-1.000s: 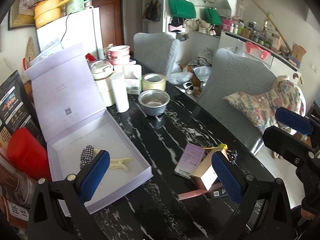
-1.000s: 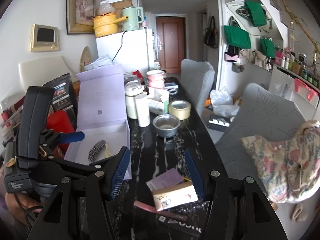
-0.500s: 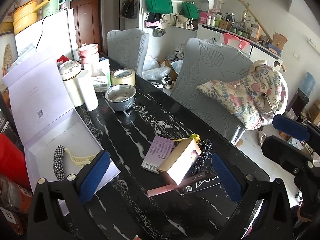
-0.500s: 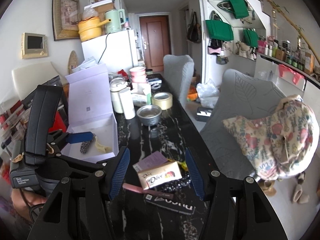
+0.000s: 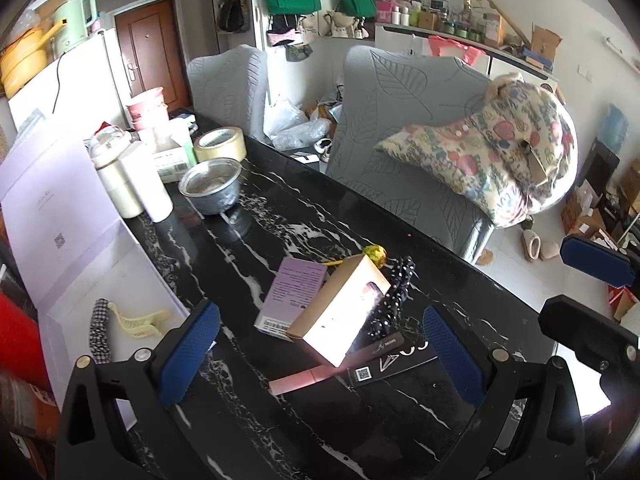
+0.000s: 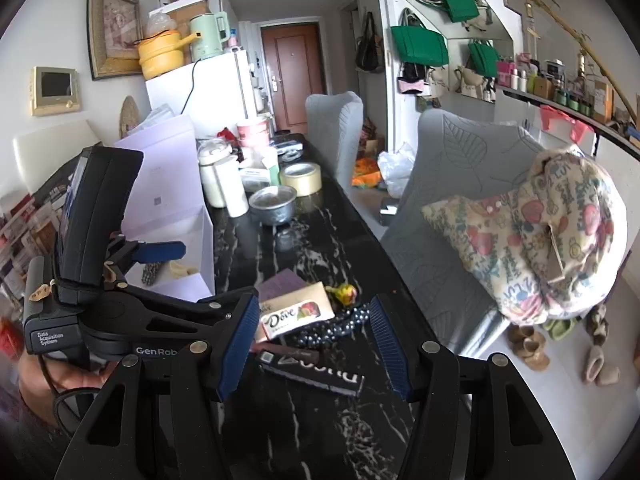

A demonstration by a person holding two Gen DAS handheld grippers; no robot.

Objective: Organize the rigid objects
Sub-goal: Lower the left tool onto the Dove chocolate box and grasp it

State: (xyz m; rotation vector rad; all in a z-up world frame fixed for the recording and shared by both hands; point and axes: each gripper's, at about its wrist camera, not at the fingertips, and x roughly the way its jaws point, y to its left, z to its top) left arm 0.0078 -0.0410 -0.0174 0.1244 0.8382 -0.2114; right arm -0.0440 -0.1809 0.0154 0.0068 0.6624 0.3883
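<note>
A heap lies on the black marble table (image 5: 280, 220): a tan Dove box (image 5: 340, 312) resting on a purple box (image 5: 294, 294), a black dotted scrunchie (image 5: 390, 300), a pink bar (image 5: 298, 382) and a long black box (image 5: 394, 360). My left gripper (image 5: 320, 354) hovers open above the heap, nothing between its pads. My right gripper (image 6: 314, 344) is open too, with the Dove box (image 6: 298, 316) on the table beyond its pads. An open lavender gift box (image 5: 80, 320) at the left holds a yellow hair clip (image 5: 138, 320) and a checked scrunchie (image 5: 98, 330).
Farther along the table stand a steel bowl (image 5: 210, 184), a tape roll (image 5: 220, 144), white canisters (image 5: 146, 186) and pink cups (image 5: 148, 108). Grey chairs (image 5: 400, 140) with a floral cushion (image 5: 500, 160) line the table's right edge. A red container (image 5: 16, 344) sits at the left.
Both grippers have come forward and down toward the heap, which now looks larger and nearer. The left view has swung right, away from the lavender box. Both stay open.
</note>
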